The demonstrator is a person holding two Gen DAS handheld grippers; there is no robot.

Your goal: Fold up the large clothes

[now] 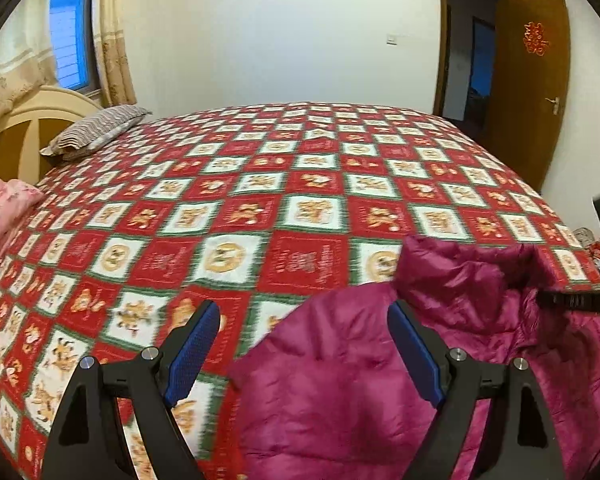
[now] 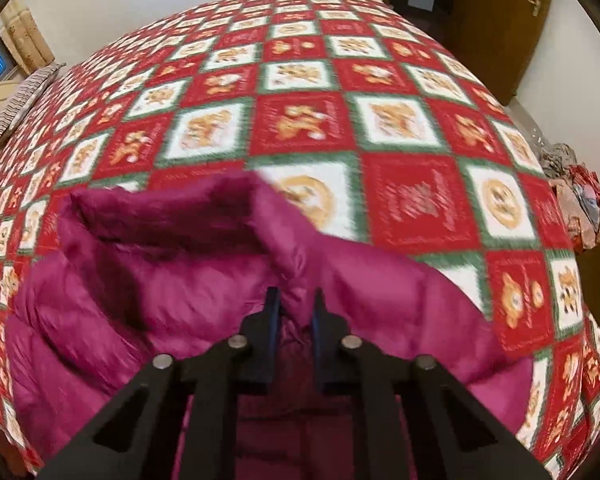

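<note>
Magenta puffer jacket (image 2: pixel 204 280) fills the lower frame on the checkered bedspread (image 2: pixel 400 128), its edge pinched in the narrowed right gripper (image 2: pixel 296 304), while the left gripper (image 1: pixel 304 320) gapes wide, holding nothing.

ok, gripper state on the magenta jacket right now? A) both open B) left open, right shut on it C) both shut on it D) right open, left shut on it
B: the left gripper is spread wide with nothing between its pads, while the right gripper pinches the magenta jacket.
</note>
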